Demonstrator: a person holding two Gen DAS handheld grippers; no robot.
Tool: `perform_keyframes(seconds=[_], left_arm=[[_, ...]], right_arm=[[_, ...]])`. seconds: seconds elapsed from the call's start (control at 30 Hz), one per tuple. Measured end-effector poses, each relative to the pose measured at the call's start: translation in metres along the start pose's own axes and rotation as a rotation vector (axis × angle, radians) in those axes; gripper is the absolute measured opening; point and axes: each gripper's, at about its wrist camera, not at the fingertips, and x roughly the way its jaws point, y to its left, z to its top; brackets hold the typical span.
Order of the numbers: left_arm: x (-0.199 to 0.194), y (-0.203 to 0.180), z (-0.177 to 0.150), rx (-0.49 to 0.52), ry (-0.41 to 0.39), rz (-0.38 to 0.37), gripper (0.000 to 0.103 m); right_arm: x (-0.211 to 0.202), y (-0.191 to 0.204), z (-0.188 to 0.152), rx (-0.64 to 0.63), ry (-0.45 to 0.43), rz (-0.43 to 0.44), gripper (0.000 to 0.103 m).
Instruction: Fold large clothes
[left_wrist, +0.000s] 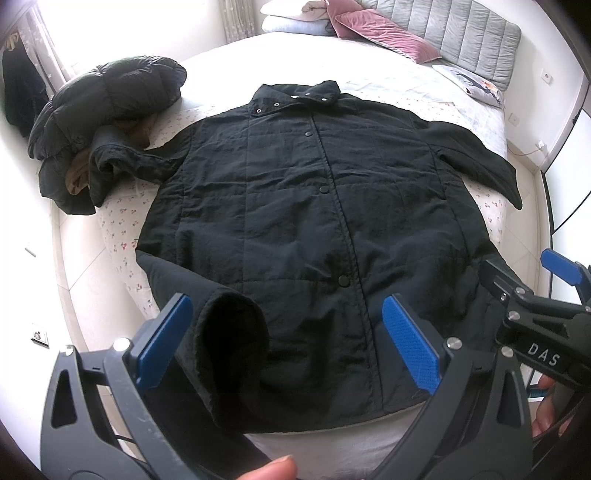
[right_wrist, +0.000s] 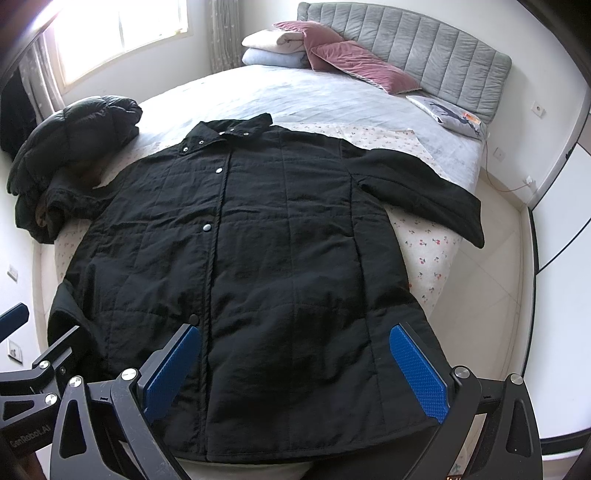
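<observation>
Both grippers wide open, empty: left gripper (left_wrist: 284, 339), right gripper (right_wrist: 295, 369) over hem. Black coat (right_wrist: 240, 258) flat on bed (right_wrist: 295, 96), front up. Grab bunched left sleeve (left_wrist: 125, 162) first, pull straight, fold in.

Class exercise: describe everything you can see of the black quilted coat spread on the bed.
The black quilted coat lies flat, front up, on the bed, collar toward the headboard. Matte, padded-looking fabric, stitched in panels; metal snaps run down the closed front. One sleeve stretches out sideways; the other bunches against a black puffer jacket. A hem corner is flipped up. Both open grippers hover above the hem.
</observation>
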Motion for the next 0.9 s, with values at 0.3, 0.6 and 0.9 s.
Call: perform_keyframes(seconds=[0.3, 0.6, 0.9], left_arm=[[0.000, 0.000, -0.002, -0.001, -0.001, 0.002, 0.102], [0.004, 0.017, 0.005, -0.027, -0.034, 0.035, 0.102], [0.017, 0.091, 0.041, -0.055, -0.109, 0.083, 0.102]], right_arm=[[0.001, 0.000, 0.000, 0.001, 0.003, -0.003, 0.103], [0.007, -0.004, 0.003, -0.005, 0.009, -0.012, 0.103], [0.017, -0.024, 0.026, -0.009, -0.004, -0.014, 0.103]])
